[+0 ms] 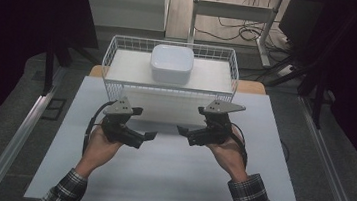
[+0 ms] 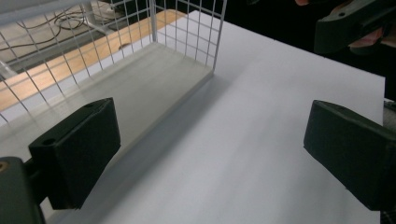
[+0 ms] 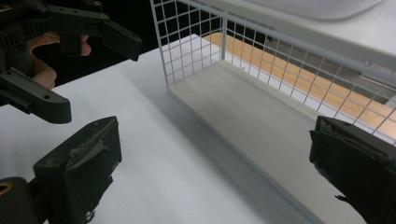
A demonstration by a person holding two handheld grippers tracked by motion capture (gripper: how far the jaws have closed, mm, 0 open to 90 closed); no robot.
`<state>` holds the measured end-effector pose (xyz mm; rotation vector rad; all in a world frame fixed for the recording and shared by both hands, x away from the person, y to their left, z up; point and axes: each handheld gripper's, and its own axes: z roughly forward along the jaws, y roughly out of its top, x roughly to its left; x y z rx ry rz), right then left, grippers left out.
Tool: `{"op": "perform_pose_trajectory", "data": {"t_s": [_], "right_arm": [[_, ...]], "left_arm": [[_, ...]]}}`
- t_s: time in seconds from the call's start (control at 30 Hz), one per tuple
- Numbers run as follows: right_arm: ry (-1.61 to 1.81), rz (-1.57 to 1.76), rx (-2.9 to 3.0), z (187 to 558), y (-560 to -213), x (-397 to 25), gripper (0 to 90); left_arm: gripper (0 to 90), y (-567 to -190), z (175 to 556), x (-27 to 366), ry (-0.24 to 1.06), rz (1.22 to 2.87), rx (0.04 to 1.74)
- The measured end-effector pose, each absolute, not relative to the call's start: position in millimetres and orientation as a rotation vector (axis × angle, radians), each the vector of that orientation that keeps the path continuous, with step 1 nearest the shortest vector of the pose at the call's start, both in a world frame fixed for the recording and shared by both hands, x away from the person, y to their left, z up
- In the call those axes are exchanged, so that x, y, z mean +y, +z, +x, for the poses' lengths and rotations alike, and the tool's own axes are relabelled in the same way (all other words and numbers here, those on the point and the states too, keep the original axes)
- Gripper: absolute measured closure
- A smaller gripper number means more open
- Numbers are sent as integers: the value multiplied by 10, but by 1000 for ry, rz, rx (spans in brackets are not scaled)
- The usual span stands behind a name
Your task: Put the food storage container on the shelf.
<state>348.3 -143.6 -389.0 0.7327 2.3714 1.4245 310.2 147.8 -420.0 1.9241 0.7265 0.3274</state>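
White glazed rounded-square ceramic dish (image 1: 171, 63): sits centred on the upper shelf of the white wire-mesh rack (image 1: 116, 53), at the table's (image 1: 168, 180) far edge. Nearly square (no clear long axis); opening appears downward. Left gripper (image 1: 148, 135) and right gripper (image 1: 181, 130): both spread wide, empty, hovering before the rack. Likely step: reach. Advice: rise above the rim, approach from both sides.

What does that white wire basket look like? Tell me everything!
The wire basket is a white, box-shaped rack of thin wire grid, open toward the person. It has two pale flat shelves: an upper one carrying a white rounded-square dish, and a lower one with nothing on it in the two gripper views. It stands upright at the far edge of the white table, ahead of both grippers, which do not touch it.
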Motion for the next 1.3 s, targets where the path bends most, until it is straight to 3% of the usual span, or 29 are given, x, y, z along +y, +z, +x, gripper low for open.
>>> {"op": "perform_pose_trajectory", "data": {"t_s": [0.57,1.3], "right_arm": [[1392,762,2402,3270,-4218,-1601,0],[1301,787,2389,2973,-4456,-1920,7]], "left_arm": [[25,-4604,2921,1393,291,1958,778],[32,-4852,2528,1639,314,1966,871]]}}
